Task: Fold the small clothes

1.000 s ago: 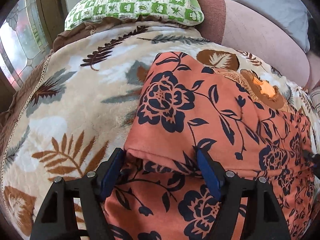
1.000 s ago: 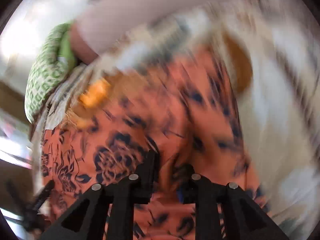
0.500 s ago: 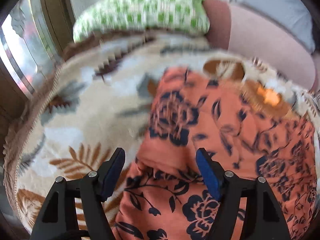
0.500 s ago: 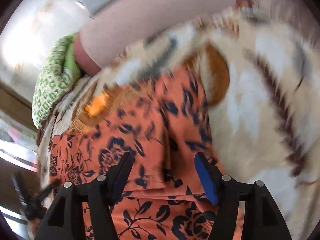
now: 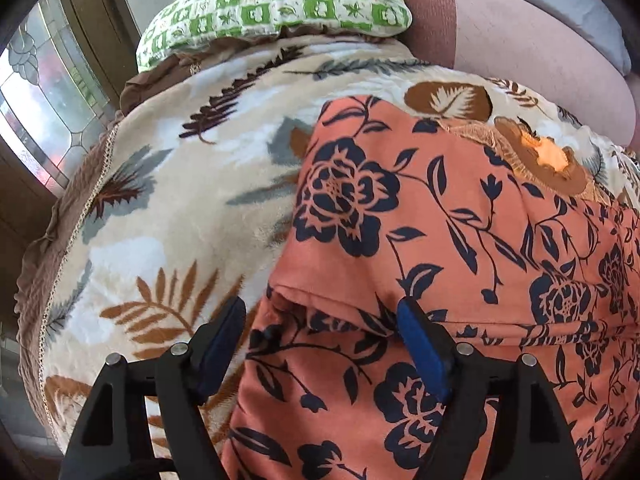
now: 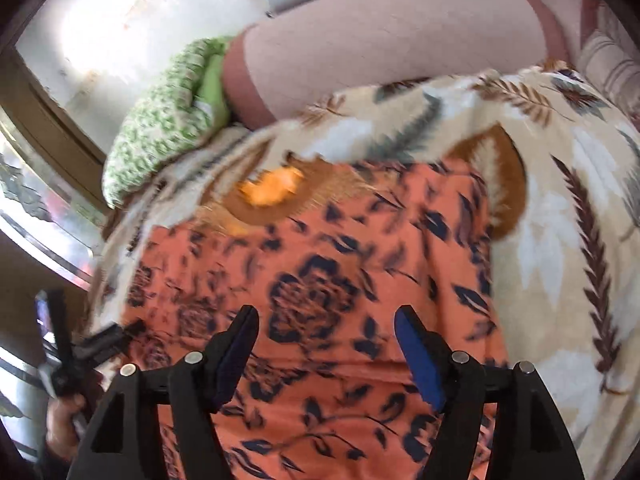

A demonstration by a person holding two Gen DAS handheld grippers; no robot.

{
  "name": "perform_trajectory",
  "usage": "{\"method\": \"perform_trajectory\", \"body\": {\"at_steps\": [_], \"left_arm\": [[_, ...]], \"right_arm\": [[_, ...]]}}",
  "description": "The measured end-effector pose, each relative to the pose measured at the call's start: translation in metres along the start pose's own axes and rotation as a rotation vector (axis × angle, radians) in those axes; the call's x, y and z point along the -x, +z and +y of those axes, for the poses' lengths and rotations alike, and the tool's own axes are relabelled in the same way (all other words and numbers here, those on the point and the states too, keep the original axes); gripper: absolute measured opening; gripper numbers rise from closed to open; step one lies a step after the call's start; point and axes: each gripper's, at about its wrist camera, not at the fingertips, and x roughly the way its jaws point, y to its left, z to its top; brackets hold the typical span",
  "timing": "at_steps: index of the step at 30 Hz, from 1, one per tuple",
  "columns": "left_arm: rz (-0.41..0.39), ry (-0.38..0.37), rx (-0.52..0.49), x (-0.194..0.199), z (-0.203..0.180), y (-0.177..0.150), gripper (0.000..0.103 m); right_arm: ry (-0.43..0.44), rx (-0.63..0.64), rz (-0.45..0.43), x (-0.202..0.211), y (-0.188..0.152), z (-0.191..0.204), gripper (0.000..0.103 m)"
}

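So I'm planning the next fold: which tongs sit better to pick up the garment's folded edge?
Left, probably: the left tongs stand open astride the orange floral garment's folded edge; the right tongs hang over flat cloth.

The orange floral garment (image 5: 460,216) under the left tongs (image 5: 320,340) is thin, matt woven cloth. Beyond it, the leaf-print blanket (image 5: 168,208) looks plush and fuzzy. The tongs are matt black plastic.

Black fingers (image 5: 424,356), blue pads, silver screws
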Motion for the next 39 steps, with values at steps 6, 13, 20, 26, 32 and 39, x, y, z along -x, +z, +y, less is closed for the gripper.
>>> {"method": "perform_trajectory", "body": {"at_steps": [6,13,20,26,32,39], "left_arm": [[-0.002,-0.012,0.002,-0.004,0.003,-0.001,0.079],[-0.014,-0.015,0.000,-0.008,0.003,-0.002,0.079],[-0.013,-0.014,0.002,-0.010,0.004,-0.001,0.079],[-0.009,-0.004,-0.009,-0.006,0.003,-0.001,0.079],[-0.011,0.008,-0.025,0.002,0.000,-0.006,0.079],[-0.047,-0.012,-0.031,0.028,0.004,-0.022,0.079]], "right_arm": [[0.019,-0.179,0.070,-0.042,0.004,-0.043,0.074],[0.006,-0.137,0.032,-0.036,0.023,-0.037,0.080],[0.011,-0.157,0.010,-0.027,0.025,-0.042,0.079],[0.004,-0.193,0.066,-0.039,0.023,-0.055,0.080],[0.047,-0.106,0.019,0.002,0.019,-0.035,0.080],[0.061,-0.208,0.066,-0.023,0.010,-0.056,0.080]]}}
